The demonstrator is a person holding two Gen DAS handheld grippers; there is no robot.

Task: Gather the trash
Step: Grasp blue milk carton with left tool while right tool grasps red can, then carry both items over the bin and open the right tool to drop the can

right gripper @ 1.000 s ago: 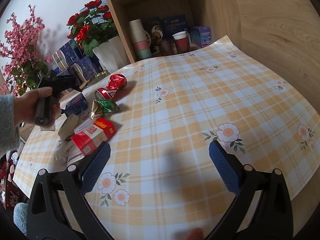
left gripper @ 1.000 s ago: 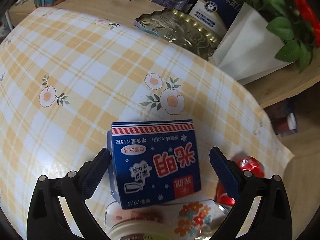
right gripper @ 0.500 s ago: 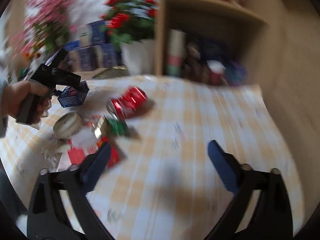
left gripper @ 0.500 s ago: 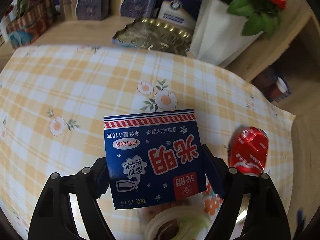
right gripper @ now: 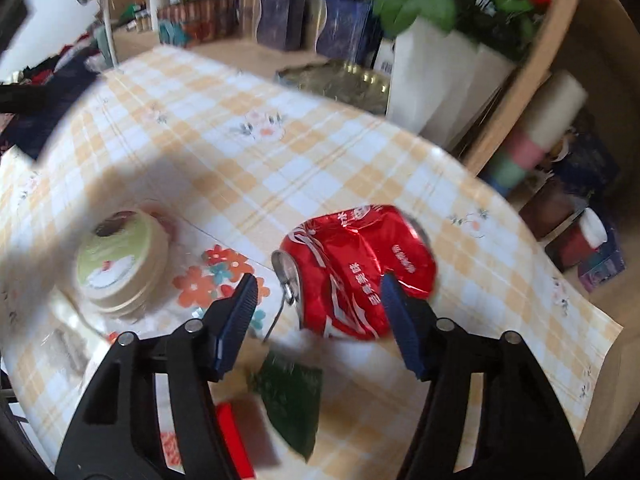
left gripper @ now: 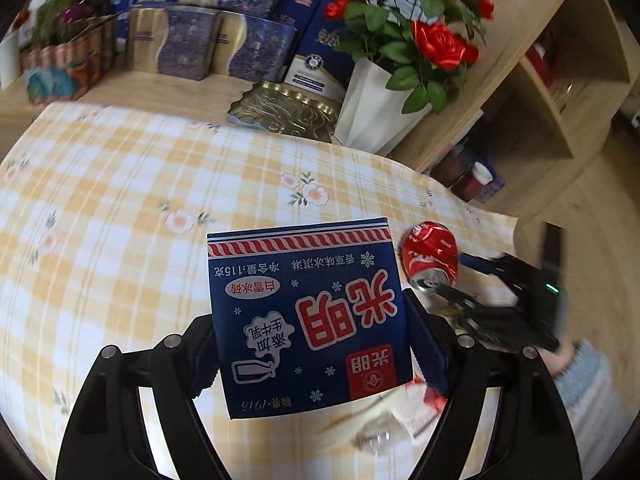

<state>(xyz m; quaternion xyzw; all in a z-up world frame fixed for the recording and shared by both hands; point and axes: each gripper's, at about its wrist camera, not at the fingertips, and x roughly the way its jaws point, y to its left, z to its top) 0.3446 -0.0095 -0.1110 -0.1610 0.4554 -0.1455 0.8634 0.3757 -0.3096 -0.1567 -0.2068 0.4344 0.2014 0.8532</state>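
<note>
A blue carton with red and white print is clamped between the pads of my left gripper, which holds it up above the checked tablecloth. A crushed red can lies on its side on the cloth and also shows past the carton's right edge as a can in the left wrist view. My right gripper hangs over the can with its jaws closing. The can lies between the blue pads. The left pad is still clear of the can's end.
Near the can lie a round cream lidded tub, a flowered wrapper, a green wrapper and a red packet. Behind the table stand a white vase of roses, a gold tin, blue boxes and a wooden shelf.
The left gripper shut on the blue carton and lifted it off the cloth. The right gripper swung left across the table to the red can, and its jaws narrowed.
</note>
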